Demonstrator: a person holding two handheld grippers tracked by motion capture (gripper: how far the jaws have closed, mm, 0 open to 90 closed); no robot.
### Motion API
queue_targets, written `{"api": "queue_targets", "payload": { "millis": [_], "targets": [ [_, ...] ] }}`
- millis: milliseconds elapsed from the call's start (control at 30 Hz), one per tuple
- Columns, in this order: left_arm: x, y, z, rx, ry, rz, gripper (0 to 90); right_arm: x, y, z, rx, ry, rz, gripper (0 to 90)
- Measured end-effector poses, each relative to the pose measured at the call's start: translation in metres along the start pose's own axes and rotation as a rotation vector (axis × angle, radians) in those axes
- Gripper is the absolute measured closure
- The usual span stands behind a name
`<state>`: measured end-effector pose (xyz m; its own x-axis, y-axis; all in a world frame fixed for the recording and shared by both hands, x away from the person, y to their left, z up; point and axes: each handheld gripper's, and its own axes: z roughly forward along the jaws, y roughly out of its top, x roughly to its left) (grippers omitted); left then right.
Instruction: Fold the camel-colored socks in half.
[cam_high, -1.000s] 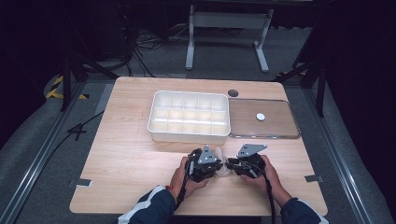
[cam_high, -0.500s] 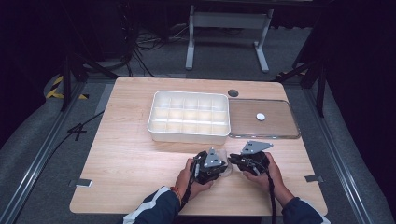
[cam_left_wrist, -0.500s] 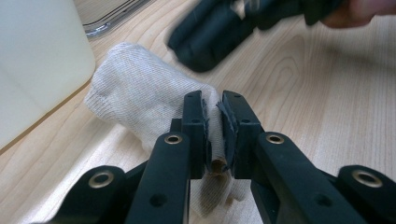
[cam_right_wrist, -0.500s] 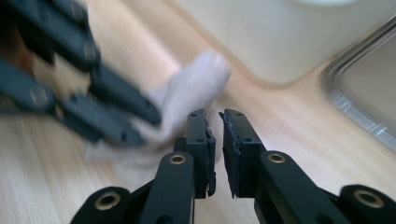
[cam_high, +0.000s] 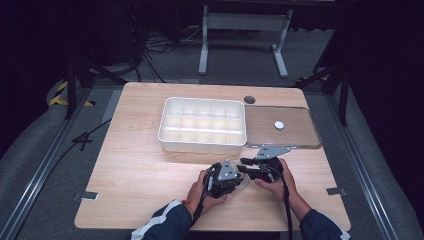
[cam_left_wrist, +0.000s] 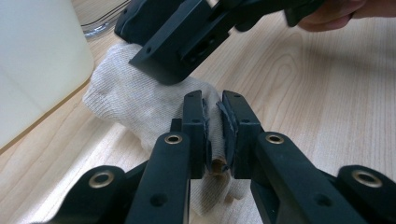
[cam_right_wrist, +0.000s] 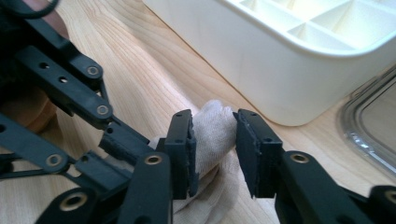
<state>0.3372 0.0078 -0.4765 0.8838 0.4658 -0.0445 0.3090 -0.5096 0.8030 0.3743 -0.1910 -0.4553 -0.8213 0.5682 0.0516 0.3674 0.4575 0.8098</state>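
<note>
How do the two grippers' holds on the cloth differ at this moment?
The left gripper pinches a thin fold of the cloth with its jaws nearly closed; the right gripper has wider jaws around a thicker, rounded bunch. The left grips nearer the person, the right nearer the white tray. Both hold the same cloth.

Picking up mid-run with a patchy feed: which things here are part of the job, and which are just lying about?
In the job:
left gripper, jaws shut on the beige knitted cloth
right gripper, jaws around the cloth's other end

Lying about:
white compartment tray
clear lid
small white disc on the lid

navy sleeves (white stripe), blk gripper jaws
</note>
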Motion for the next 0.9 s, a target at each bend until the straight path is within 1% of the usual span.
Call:
{"api": "queue_targets", "payload": {
  "millis": [33, 67, 100, 133, 167, 200, 233, 267, 300, 333, 367, 400, 467, 500, 567, 633, 667, 700, 800, 900],
  "targets": [
    [0.000, 0.000, 0.000, 0.002, 0.000, 0.001, 80.5, -0.002, -0.001, 0.004, 0.021, 0.008, 0.021, 67.4],
    [0.000, 0.000, -0.001, 0.010, 0.004, 0.007, 80.5, -0.004, -0.002, 0.006, 0.034, 0.009, 0.022, 68.1],
    [0.000, 0.000, -0.001, 0.006, 0.001, 0.010, 80.4, -0.006, -0.004, 0.008, 0.043, 0.018, 0.033, 70.4],
    [0.000, 0.000, -0.001, 0.006, 0.001, 0.010, 80.2, -0.006, -0.004, 0.008, 0.043, 0.018, 0.033, 70.4],
    [0.000, -0.001, -0.001, 0.006, 0.001, 0.011, 80.2, -0.009, -0.005, 0.010, 0.049, 0.030, 0.044, 73.9],
    [0.000, -0.001, -0.002, 0.002, 0.001, 0.015, 79.9, -0.010, -0.006, 0.010, 0.055, 0.037, 0.046, 76.5],
    [0.000, -0.001, -0.002, 0.003, -0.005, 0.010, 79.1, -0.010, -0.006, 0.010, 0.055, 0.037, 0.044, 78.6],
    [0.001, -0.001, -0.004, 0.005, -0.018, -0.002, 77.9, -0.009, -0.006, 0.009, 0.058, 0.036, 0.040, 80.1],
    [0.003, -0.001, -0.006, 0.000, -0.034, -0.030, 75.9, -0.009, -0.007, 0.010, 0.063, 0.035, 0.034, 81.4],
    [0.007, 0.001, -0.011, -0.007, -0.041, -0.044, 74.1, -0.009, -0.008, 0.010, 0.064, 0.031, 0.032, 82.1],
    [0.011, 0.002, -0.017, -0.031, -0.055, -0.062, 73.3, -0.009, -0.008, 0.010, 0.068, 0.031, 0.035, 82.4],
    [0.016, 0.004, -0.024, -0.053, -0.059, -0.077, 72.9, -0.009, -0.009, 0.010, 0.067, 0.031, 0.034, 82.5],
    [0.023, 0.008, -0.036, -0.082, -0.039, -0.081, 73.7, -0.009, -0.010, 0.010, 0.066, 0.029, 0.033, 82.6],
    [0.025, 0.009, -0.040, -0.085, -0.036, -0.086, 74.4, -0.009, -0.010, 0.009, 0.067, 0.027, 0.032, 82.6],
    [0.025, 0.008, -0.040, -0.084, -0.039, -0.082, 74.9, -0.008, -0.010, 0.009, 0.067, 0.020, 0.023, 82.6],
    [0.021, 0.007, -0.033, -0.066, -0.046, -0.063, 74.0, -0.006, -0.010, 0.009, 0.068, 0.006, 0.013, 82.6],
    [0.018, 0.006, -0.028, -0.047, -0.048, -0.049, 73.1, -0.004, -0.010, 0.009, 0.066, -0.005, 0.003, 82.6],
    [0.014, 0.005, -0.024, -0.038, -0.049, -0.035, 72.4, -0.003, -0.010, 0.009, 0.067, -0.012, -0.007, 82.6],
    [0.007, 0.002, -0.015, -0.028, -0.073, 0.001, 72.6, 0.000, -0.012, 0.008, 0.062, -0.026, -0.026, 83.0],
    [0.002, 0.002, -0.011, 0.001, -0.066, 0.039, 73.6, 0.002, -0.013, 0.008, 0.062, -0.041, -0.033, 83.4]
  ]
}}
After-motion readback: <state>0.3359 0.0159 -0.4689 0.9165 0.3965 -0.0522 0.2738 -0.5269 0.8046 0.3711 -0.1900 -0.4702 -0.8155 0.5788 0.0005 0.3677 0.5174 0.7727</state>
